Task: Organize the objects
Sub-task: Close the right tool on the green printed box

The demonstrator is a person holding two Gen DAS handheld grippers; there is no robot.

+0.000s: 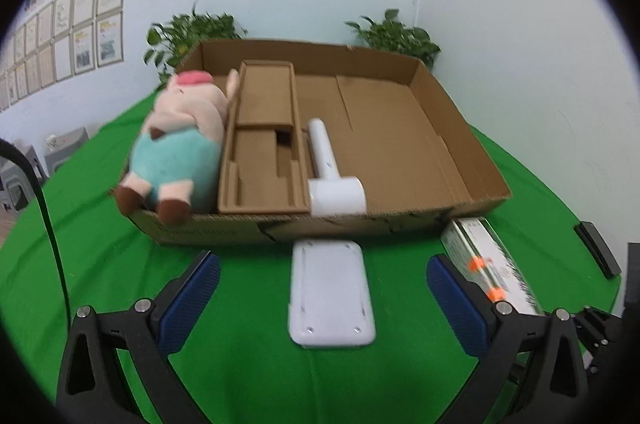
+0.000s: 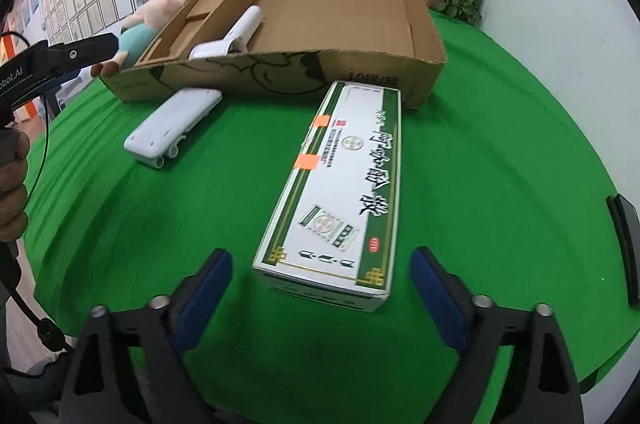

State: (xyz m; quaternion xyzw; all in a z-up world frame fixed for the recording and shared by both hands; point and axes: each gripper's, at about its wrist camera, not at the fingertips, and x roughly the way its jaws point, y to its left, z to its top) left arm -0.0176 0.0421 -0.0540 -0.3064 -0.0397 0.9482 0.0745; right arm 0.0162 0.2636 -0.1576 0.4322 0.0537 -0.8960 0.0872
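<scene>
Currently, both tools are spread, gripping nothing: left tool straddles the white device; right tool flanks the printed carton on the bench.

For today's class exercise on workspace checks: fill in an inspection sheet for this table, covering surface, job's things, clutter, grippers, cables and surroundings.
Surface: green cloth covers the table.
Job's things: cardboard tray holds a plush pig, a cardboard insert and a white handled device; a white flat device and a green-and-white carton lie on the cloth in front of it.
Clutter: a black bar at the cloth's right edge.
Grippers: left gripper open around the flat device; right gripper open around the carton's near end, pads clear.
Cables: a black cable at left.
Surroundings: potted plants, framed papers on the wall.
</scene>
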